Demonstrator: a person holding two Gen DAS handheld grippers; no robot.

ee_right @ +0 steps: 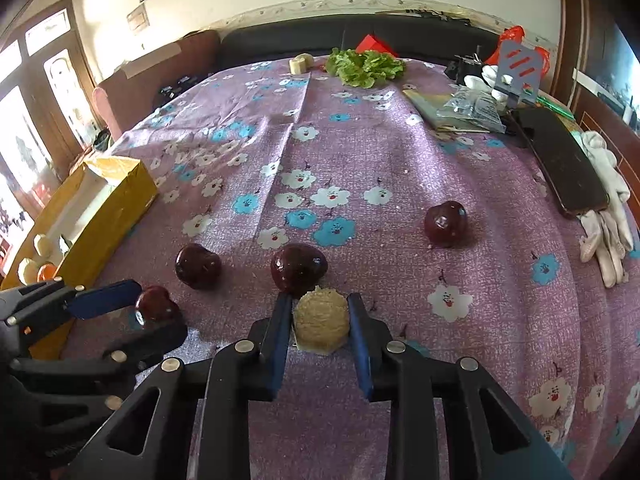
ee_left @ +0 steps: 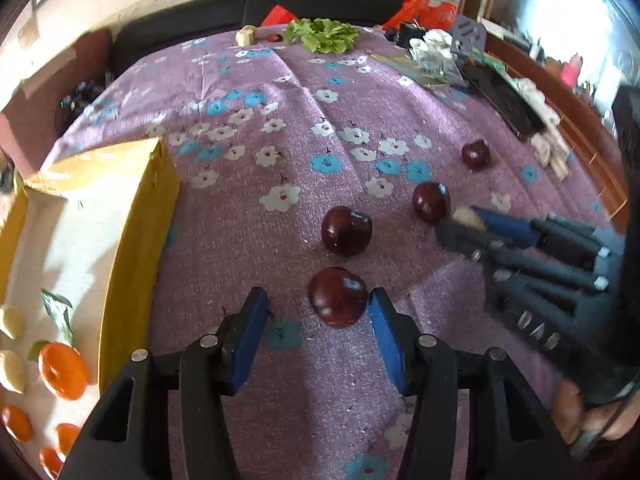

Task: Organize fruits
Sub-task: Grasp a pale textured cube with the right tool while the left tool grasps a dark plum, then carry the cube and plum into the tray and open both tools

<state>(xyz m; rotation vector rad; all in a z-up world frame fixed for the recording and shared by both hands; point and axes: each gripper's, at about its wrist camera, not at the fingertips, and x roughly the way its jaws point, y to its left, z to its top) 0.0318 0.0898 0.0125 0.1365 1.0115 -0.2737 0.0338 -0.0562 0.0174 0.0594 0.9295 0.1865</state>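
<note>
Your left gripper [ee_left: 318, 304]: spread around near plum [ee_left: 338, 297] | your right gripper [ee_right: 320, 314]: pinching beige fruit [ee_right: 321, 325] | yellow box [ee_left: 132, 240]: left, oranges [ee_left: 62, 370] partly cut off.

Four plums lie in a loose row across the surface [ee_right: 360, 152]: nearest plum [ee_left: 338, 296] between the left hand-held gripper [ee_left: 318, 316] fingers, second plum [ee_left: 346, 230] just behind it, third plum [ee_left: 431, 201] and fourth plum [ee_left: 475, 154] farther right. Open box [ee_left: 132, 240] stands left, oranges [ee_left: 62, 370] inside. Lettuce [ee_left: 322, 34] at far edge.
</note>
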